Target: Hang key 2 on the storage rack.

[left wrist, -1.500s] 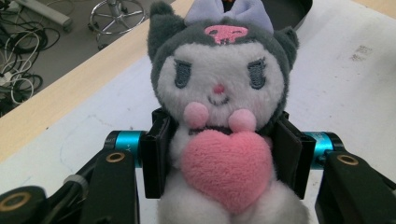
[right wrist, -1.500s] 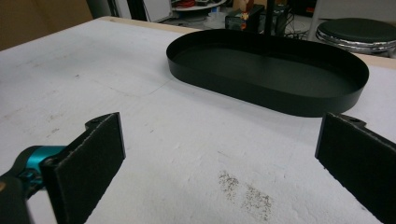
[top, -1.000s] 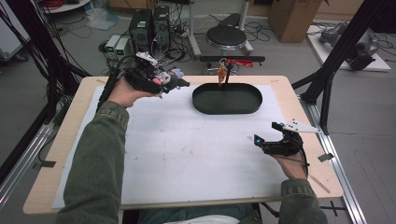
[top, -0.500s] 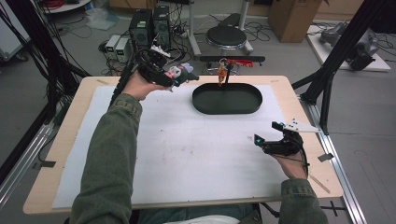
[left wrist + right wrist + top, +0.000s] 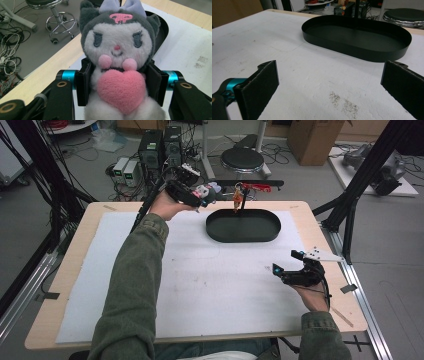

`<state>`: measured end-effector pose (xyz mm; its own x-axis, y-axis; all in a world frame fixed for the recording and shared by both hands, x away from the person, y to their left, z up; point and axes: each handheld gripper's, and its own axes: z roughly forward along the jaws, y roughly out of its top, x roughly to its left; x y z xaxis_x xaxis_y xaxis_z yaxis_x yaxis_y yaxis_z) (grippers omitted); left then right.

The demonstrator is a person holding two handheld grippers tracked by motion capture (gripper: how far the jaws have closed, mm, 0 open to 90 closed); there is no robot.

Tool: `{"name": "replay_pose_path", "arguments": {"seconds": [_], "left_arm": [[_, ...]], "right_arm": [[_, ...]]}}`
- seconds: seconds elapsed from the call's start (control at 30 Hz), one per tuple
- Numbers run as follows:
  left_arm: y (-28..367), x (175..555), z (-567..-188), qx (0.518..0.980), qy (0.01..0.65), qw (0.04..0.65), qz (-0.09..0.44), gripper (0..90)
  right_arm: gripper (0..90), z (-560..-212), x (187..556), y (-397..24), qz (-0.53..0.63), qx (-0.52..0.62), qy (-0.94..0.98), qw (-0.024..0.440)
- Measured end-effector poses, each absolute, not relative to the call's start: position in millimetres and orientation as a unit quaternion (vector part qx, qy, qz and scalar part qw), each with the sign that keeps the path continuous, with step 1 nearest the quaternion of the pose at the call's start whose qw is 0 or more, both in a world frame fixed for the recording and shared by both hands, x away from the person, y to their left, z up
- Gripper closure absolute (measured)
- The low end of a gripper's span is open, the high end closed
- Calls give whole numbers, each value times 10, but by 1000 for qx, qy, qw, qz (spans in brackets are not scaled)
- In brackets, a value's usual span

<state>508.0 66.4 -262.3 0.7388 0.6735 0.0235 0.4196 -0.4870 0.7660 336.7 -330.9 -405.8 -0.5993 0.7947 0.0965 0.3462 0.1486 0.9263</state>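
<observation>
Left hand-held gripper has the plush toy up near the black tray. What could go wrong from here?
1. The left hand-held gripper pinches the plush toy low on its soft body, so the heavy head could tip or slip out.
2. A thin black stand with a small orange figure rises at the oval tray's far rim, close to the toy; a swing could knock it.
3. The toy hangs left of the tray, so an early release would likely land it on the white mat.

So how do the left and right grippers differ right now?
The left gripper is shut on the plush toy, held up near the black tray; the right gripper stands open with nothing between its jaws. The left is raised at the table's far side; the right sits low over the white mat near the person. Both have black padded jaws.
</observation>
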Motion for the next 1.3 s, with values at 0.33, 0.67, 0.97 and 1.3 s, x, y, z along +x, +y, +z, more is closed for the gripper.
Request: {"name": "replay_pose_path", "arguments": {"seconds": [0.33,0.67,0.97,1.3], "left_arm": [[457,5231,-2548,845,319,395,167,471],[387,5407,-2562,832,340,406,164,470],[370,5533,-2532,832,359,380,183,470],[536,5561,-2533,822,381,391,162,260]], "right_arm": [[5,-4055,3347,-3345,522,400,723,212],[5,-4059,3337,-3384,523,405,719,215],[5,-4062,3338,-3400,521,409,718,215],[5,-4063,3333,-3407,521,407,718,216]]}}
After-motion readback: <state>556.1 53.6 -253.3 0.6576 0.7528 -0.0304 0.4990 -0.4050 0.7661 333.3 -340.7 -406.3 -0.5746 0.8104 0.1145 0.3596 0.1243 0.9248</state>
